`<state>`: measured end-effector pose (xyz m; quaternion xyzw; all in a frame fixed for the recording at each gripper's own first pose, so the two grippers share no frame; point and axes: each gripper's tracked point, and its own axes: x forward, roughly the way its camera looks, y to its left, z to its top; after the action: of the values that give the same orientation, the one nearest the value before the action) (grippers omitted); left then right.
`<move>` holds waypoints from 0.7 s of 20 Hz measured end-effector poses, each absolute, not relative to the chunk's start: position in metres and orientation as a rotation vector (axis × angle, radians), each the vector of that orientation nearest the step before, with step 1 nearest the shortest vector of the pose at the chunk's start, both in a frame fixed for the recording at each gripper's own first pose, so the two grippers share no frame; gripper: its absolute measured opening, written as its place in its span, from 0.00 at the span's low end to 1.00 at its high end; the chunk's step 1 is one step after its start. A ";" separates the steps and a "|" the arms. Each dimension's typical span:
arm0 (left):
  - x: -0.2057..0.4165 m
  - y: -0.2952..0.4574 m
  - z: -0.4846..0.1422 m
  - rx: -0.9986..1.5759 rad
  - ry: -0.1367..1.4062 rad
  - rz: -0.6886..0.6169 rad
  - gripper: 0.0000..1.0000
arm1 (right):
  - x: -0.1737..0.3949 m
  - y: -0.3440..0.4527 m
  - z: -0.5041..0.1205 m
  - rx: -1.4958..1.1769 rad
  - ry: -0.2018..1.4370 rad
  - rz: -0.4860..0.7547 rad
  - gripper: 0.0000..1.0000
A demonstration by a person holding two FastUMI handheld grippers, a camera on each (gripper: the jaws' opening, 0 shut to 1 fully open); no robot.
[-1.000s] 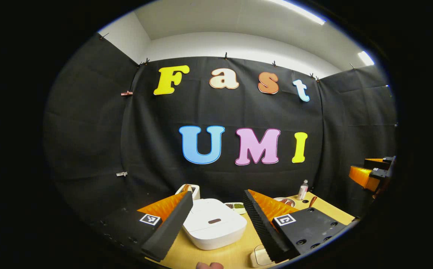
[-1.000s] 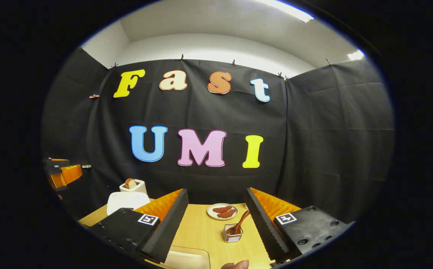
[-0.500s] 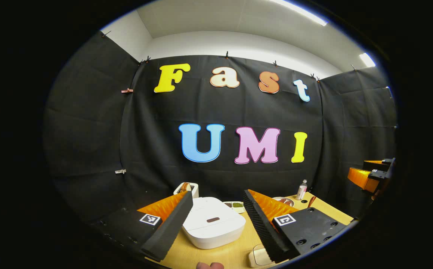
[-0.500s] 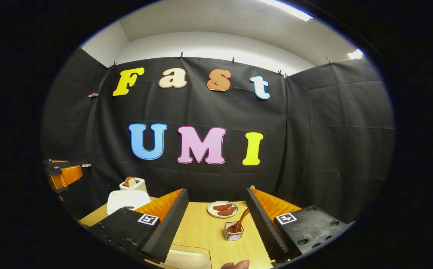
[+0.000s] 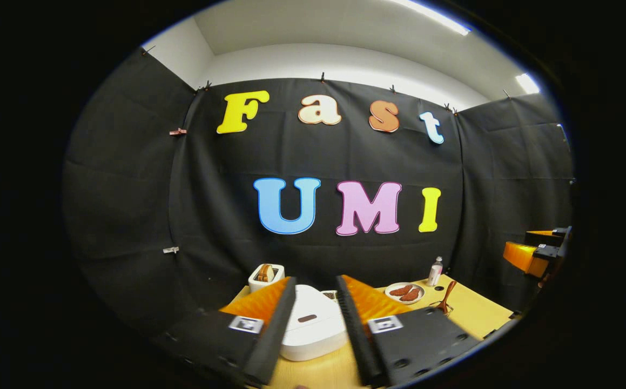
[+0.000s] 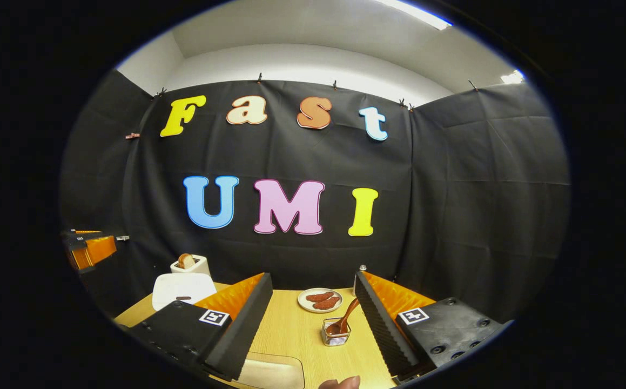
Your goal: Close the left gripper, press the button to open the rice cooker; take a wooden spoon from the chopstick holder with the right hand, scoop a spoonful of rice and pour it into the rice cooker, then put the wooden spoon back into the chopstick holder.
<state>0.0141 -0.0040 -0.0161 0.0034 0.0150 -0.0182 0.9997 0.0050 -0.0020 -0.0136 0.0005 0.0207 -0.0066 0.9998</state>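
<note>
A: How does the left gripper [image 5: 313, 302] stand?

B: Its fingers have drawn closer than half a second ago, leaving a narrow gap, nothing between them. Beyond that gap sits the white rice cooker [image 5: 313, 329] on the wooden table [image 5: 475, 310], lid down, its dark button [image 5: 307, 318] facing up.

A: And the right gripper [image 6: 313, 308]?

B: Spread wide, empty, above the table. The wooden spoon [image 6: 345, 319] leans in the wire chopstick holder [image 6: 335, 338], between the fingers and farther off.

A: Anything else?

B: A plate of sausages [image 6: 320, 300] lies behind the holder, a toaster [image 5: 266, 276] behind the cooker. A shallow tray [image 6: 272, 373] lies at the near edge.
</note>
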 end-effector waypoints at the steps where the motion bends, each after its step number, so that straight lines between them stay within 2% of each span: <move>1: 0.018 -0.004 -0.019 0.004 0.037 -0.046 0.35 | 0.005 -0.002 -0.014 -0.001 0.041 -0.013 0.98; 2: 0.024 -0.006 -0.024 0.001 0.051 -0.062 0.15 | 0.005 -0.001 -0.015 0.000 0.043 -0.011 0.98; 3: 0.027 -0.010 -0.029 -0.006 0.060 -0.103 0.08 | 0.006 -0.001 -0.016 0.005 0.046 -0.008 0.98; 10: 0.105 -0.002 -0.102 -0.151 0.260 -0.251 0.06 | 0.004 -0.018 -0.023 -0.017 0.050 -0.043 0.98; 14: 0.151 0.015 -0.153 -0.132 0.364 -0.260 0.06 | 0.003 -0.041 -0.033 -0.014 0.074 -0.082 0.98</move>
<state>0.1507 0.0146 -0.1533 -0.0655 0.1804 -0.1290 0.9729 0.0031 -0.0409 -0.0328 -0.0068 0.0370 -0.0411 0.9984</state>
